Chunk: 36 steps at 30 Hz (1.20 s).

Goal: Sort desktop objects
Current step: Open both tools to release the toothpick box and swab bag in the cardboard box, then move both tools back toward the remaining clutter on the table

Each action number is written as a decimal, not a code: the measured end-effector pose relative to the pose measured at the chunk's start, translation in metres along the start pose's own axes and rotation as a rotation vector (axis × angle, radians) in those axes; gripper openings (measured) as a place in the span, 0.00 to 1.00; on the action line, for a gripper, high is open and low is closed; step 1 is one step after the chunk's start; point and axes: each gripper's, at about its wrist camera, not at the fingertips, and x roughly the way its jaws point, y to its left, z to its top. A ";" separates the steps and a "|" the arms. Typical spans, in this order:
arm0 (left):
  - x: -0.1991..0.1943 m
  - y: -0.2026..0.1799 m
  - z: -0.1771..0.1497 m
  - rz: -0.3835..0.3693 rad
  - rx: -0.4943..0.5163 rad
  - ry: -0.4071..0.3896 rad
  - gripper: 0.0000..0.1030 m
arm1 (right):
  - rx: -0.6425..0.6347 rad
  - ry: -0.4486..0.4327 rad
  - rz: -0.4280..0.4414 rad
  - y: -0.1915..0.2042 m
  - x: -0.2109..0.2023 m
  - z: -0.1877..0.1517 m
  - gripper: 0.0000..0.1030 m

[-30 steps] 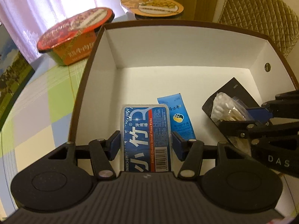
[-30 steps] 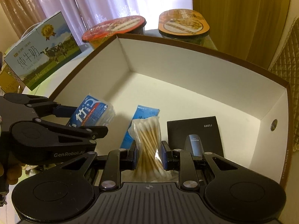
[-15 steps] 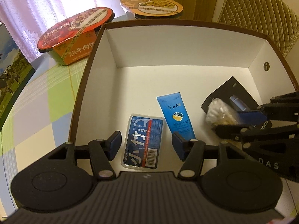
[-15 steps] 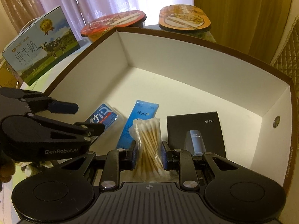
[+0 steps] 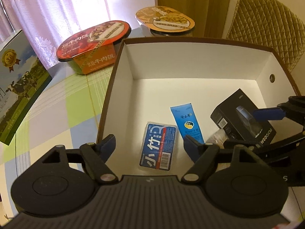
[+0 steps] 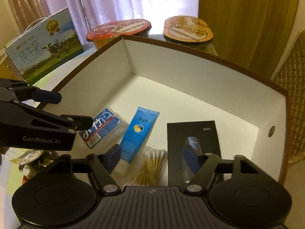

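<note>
A large white box with a brown rim point(image 5: 190, 61) point(image 6: 190, 72) holds four items on its floor. A blue floss pick case point(image 5: 159, 148) point(image 6: 103, 127) lies flat at the left. Beside it are a blue tube point(image 5: 187, 122) point(image 6: 139, 131) and a black carton point(image 5: 242, 118) point(image 6: 192, 133). A bag of cotton swabs point(image 6: 152, 166) point(image 5: 217, 137) lies between tube and carton. My left gripper point(image 5: 150, 143) point(image 6: 73, 109) hovers open above the floss case, holding nothing. My right gripper point(image 6: 152, 152) stands open over the swab bag, fingers apart from it.
Behind the box stand a red-lidded meal bowl point(image 5: 91, 43) and an orange-lidded bowl point(image 5: 165, 21). A milk carton point(image 5: 17, 87) point(image 6: 43, 47) sits at the left on the chequered tablecloth point(image 5: 57, 105). A quilted chair back point(image 5: 266, 28) rises at the right.
The left gripper let go of the floss case and drew up and back. The right gripper opened and released the swab bag, which now lies on the box floor.
</note>
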 end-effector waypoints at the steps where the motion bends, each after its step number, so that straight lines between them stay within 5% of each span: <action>1: -0.002 0.000 -0.001 -0.007 0.006 -0.001 0.77 | 0.000 -0.004 -0.006 0.001 -0.003 -0.001 0.82; 6: -0.012 -0.001 -0.003 -0.008 -0.003 -0.007 0.85 | -0.009 -0.027 -0.047 0.005 -0.016 -0.002 0.98; 36: -0.111 0.025 -0.043 -0.023 -0.156 -0.142 0.92 | 0.028 -0.124 -0.062 0.025 -0.090 -0.024 0.98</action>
